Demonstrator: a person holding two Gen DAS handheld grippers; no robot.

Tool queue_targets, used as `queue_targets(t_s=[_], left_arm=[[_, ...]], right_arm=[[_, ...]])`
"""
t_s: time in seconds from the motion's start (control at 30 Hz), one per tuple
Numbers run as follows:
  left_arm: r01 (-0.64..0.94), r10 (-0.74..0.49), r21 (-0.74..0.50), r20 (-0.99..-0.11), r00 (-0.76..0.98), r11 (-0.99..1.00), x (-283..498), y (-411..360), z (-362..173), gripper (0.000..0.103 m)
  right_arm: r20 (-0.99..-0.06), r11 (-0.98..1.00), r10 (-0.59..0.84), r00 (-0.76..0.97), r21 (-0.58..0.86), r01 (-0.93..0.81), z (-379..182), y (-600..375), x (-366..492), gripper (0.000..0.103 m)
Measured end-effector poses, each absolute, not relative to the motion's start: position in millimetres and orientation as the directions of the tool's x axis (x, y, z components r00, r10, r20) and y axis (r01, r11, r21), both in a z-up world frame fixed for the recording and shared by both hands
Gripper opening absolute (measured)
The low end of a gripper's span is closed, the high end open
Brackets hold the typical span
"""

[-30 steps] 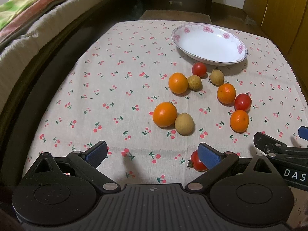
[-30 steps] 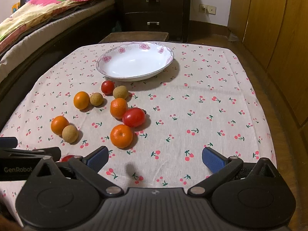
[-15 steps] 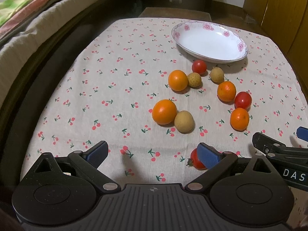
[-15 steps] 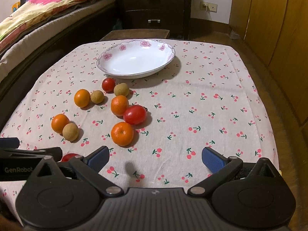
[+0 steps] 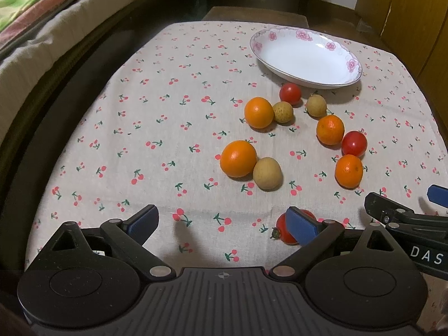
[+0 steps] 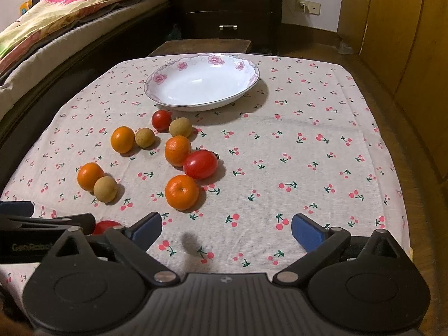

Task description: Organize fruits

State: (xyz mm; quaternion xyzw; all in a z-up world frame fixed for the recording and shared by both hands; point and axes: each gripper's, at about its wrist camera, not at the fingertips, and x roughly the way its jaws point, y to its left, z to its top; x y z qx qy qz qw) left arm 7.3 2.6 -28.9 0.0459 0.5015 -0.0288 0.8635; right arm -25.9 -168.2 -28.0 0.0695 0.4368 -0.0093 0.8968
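Note:
Several oranges, tan round fruits and red tomatoes lie loose on the cherry-print tablecloth. An empty white floral bowl [image 5: 305, 58] [image 6: 201, 84] stands at the far side. My left gripper [image 5: 224, 221] is open above the near cloth; its right finger half covers a red tomato [image 5: 281, 231]. In front of it sit an orange [image 5: 238, 158] and a tan fruit [image 5: 267, 173], touching. My right gripper [image 6: 226, 226] is open over bare cloth, just behind an orange [image 6: 182, 192] and a long tomato [image 6: 200, 164]. The left gripper's body [image 6: 33, 235] shows at that view's left.
A bed with a coloured quilt [image 6: 56, 14] runs along the left of the table. A dark chest of drawers [image 6: 226, 8] stands behind, and wooden doors [image 6: 406, 42] line the right. The right half of the tablecloth [image 6: 322, 140] holds no fruit.
Both views have drawn back and risen slightly, so the fruit and bowl look a little farther off. Both grippers stay open and no fruit has shifted.

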Motion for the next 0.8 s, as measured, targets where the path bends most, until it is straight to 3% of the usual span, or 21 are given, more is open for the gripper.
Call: queue_targets(t_s=[0.8], left_arm=[[0.088,-0.018,0.029,-0.87,0.493,0.996,7.3,2.6,-27.7,0.097]], right_arm=[[-0.786,0.992,0.046,0.616,0.11,0.067,-26.7,-169.6,-23.8,0.099]])
